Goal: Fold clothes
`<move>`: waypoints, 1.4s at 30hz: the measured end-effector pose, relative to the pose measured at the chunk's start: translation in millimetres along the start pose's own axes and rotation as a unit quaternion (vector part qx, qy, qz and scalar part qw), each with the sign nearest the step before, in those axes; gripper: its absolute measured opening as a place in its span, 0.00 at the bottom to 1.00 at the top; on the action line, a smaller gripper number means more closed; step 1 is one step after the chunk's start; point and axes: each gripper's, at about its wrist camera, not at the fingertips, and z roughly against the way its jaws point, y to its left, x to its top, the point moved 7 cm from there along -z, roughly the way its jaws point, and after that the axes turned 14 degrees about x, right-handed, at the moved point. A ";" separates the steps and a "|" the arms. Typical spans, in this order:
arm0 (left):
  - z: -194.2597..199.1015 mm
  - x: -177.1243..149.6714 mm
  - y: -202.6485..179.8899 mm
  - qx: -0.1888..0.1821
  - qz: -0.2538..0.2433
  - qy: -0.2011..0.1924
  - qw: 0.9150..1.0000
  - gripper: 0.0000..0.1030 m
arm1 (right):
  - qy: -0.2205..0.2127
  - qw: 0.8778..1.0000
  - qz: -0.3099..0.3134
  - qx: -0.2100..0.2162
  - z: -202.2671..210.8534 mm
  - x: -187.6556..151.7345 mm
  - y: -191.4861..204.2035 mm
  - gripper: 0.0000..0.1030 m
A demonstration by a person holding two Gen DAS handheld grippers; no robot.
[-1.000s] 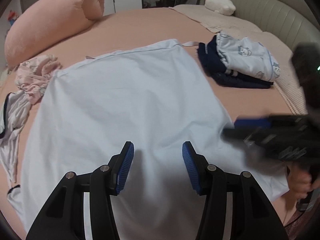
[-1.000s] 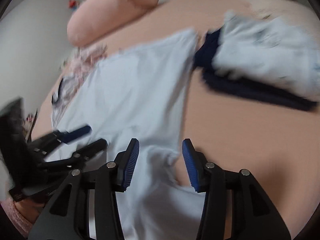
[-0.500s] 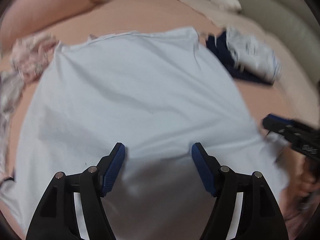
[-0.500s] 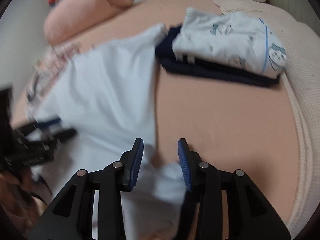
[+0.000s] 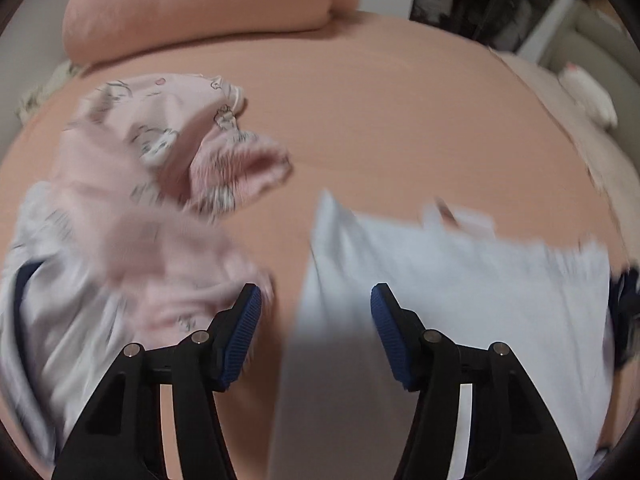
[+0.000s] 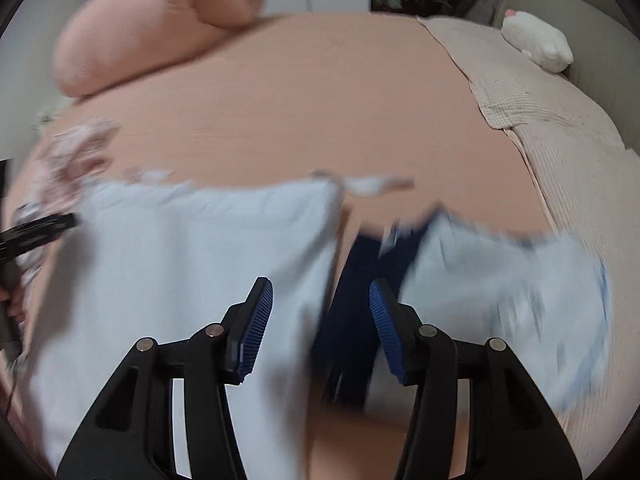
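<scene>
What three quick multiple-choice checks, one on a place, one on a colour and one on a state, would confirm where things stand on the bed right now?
1. Where does the folded stack lie relative to the spread light blue garment in the right wrist view?
A. To its right
B. To its left
C. On top of it

2. What colour is the lowest garment in that folded stack?
A. Red
B. Dark navy
C. Yellow

3. How do the left gripper and right gripper stand?
A. Both shut on cloth
B. Left open, right shut
C. Both open, holding nothing

Answers: 1 A, the stack with the printed top lies past the garment's right edge. 2 B, dark navy cloth shows beneath the pale printed piece. 3 C, each view shows a wide gap between the blue pads with no fabric pinched.
</scene>
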 end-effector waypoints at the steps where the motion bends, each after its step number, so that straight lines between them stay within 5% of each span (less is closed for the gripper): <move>1: -10.9 2.7 0.6 -0.005 -0.002 0.010 1.000 0.42 | 0.016 1.000 0.001 -0.003 -14.8 8.9 -4.3 0.51; 2: -17.5 4.2 0.1 -0.003 -0.013 0.010 1.000 0.24 | 0.034 0.999 0.006 -0.003 -28.7 14.7 -6.8 0.49; 4: -23.2 9.3 0.2 0.011 -0.036 -0.005 0.999 0.17 | 0.060 0.998 0.017 -0.006 -50.4 25.1 -9.9 0.29; 8: -25.1 27.0 13.1 0.070 -0.064 -0.039 0.995 0.13 | 0.047 0.996 0.047 -0.056 -55.5 43.0 -12.5 0.19; 9: -31.2 30.9 23.7 0.090 -0.059 -0.031 0.994 0.13 | 0.036 0.995 0.051 -0.080 -52.5 46.5 -16.7 0.20; 12: -29.4 33.1 39.0 0.059 -0.038 -0.008 0.997 0.13 | 0.019 0.995 0.031 -0.088 -47.9 46.0 -29.2 0.26; 14: 6.2 29.1 22.3 0.017 -0.073 -0.059 0.995 0.13 | -0.019 0.996 0.033 -0.082 -29.7 47.2 -23.7 0.33; 17: 30.3 -1.7 -18.5 -0.035 -0.151 -0.040 0.987 0.30 | -0.070 0.995 0.048 -0.055 -8.2 48.5 8.4 0.43; 21: 21.0 -39.9 -54.4 -0.007 -0.219 0.001 0.976 0.33 | 0.034 0.998 0.037 0.024 -33.5 19.8 40.3 0.42; 23: 13.6 -34.9 -51.4 0.024 -0.199 -0.003 0.980 0.35 | 0.065 0.996 0.062 0.002 -49.8 7.4 43.3 0.42; 27: -6.8 -7.5 -23.0 0.038 -0.128 0.018 0.991 0.34 | 0.047 0.996 0.080 -0.016 -63.4 10.2 36.9 0.46; 32: -15.9 9.8 -23.3 0.047 -0.128 0.020 0.990 0.34 | 0.024 0.999 0.039 -0.012 -75.6 37.7 20.6 0.52; 36: -7.1 17.2 -24.9 0.039 -0.078 0.035 0.996 0.34 | 0.013 0.999 0.012 -0.027 -82.0 58.3 12.4 0.51; 39: 24.8 4.3 -53.1 0.004 -0.121 0.007 0.993 0.41 | 0.015 1.000 -0.014 -0.020 -67.8 57.8 23.5 0.50; 42: 41.2 -16.5 -94.7 -0.037 -0.193 0.006 0.981 0.44 | 0.012 0.998 0.054 0.018 -58.2 49.5 67.7 0.50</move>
